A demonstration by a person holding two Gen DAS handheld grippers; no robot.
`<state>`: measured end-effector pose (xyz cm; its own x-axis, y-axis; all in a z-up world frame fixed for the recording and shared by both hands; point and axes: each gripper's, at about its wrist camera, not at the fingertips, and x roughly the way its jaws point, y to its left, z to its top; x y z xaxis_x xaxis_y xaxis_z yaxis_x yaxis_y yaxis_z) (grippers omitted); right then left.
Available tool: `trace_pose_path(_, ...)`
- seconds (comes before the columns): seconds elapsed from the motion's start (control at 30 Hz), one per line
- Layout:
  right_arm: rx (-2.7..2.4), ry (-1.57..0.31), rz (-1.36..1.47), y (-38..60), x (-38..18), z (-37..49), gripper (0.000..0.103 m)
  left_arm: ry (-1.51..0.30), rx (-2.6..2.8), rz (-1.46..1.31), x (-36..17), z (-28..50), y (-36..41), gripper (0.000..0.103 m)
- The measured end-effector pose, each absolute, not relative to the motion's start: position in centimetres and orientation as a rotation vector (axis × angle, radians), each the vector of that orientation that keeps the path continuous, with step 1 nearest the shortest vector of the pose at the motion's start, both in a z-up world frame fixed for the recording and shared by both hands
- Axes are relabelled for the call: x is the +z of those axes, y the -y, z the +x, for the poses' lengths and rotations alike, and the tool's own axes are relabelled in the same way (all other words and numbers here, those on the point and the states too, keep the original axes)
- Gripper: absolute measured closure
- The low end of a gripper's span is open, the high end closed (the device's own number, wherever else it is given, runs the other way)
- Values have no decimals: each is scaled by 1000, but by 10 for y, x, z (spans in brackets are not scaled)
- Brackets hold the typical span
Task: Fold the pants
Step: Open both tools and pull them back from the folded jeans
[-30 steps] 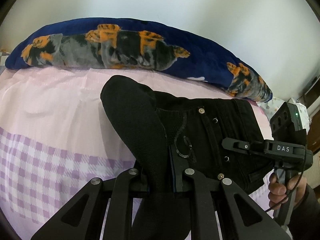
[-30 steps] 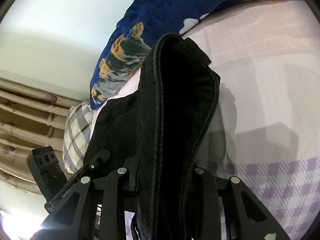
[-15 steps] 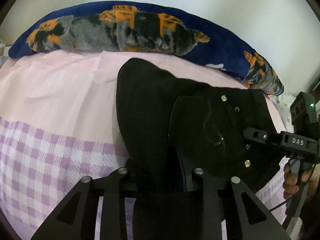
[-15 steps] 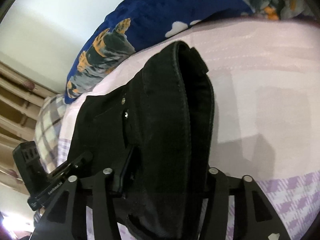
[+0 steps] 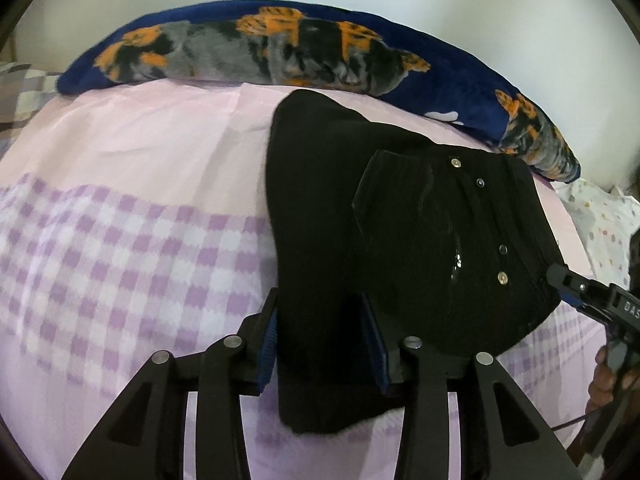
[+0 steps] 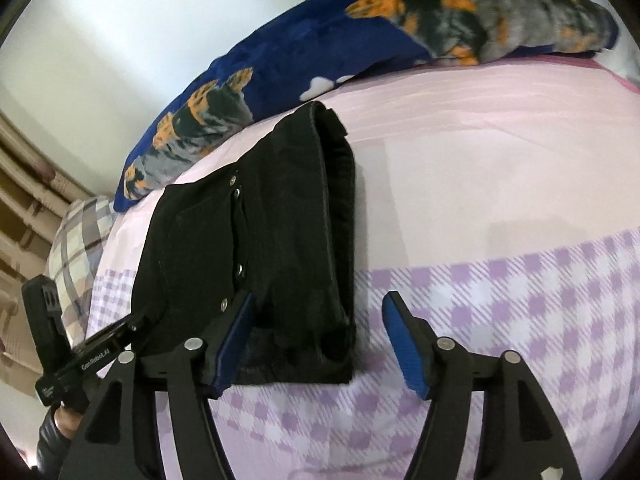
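Observation:
The black pants (image 5: 400,232) lie folded into a compact bundle on the bed, waistband rivets facing up; they also show in the right wrist view (image 6: 256,248). My left gripper (image 5: 320,336) is open, its blue-padded fingers (image 5: 269,340) either side of the bundle's near end. My right gripper (image 6: 320,340) is open wide at the bundle's near corner, with the cloth lying between its fingers (image 6: 404,340). Each gripper appears in the other's view, at the right edge (image 5: 580,292) and lower left (image 6: 92,356).
The bed has a pink and purple-checked sheet (image 5: 120,240). A navy blanket with orange and grey print (image 5: 280,52) lies along the wall behind the pants. A plaid pillow (image 6: 76,240) sits at one end and a dotted white cloth (image 5: 600,220) at the other.
Both grippers have opened and let go of the pants. The bundle, held up before, now lies flat on the sheet.

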<state>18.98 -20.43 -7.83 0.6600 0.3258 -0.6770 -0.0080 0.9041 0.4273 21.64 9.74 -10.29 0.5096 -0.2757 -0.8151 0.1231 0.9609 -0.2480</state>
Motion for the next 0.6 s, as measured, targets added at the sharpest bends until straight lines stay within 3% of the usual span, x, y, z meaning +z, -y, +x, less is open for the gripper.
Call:
trace_pose_path(0.4,98,-716,292,168,-59,136,33,-932,-158,-69,-78,148,-78,54)
trace_pose_path(0.6,50,-662,219,153,-54,109,21,-883,-154,-32,-65,117,-67,38)
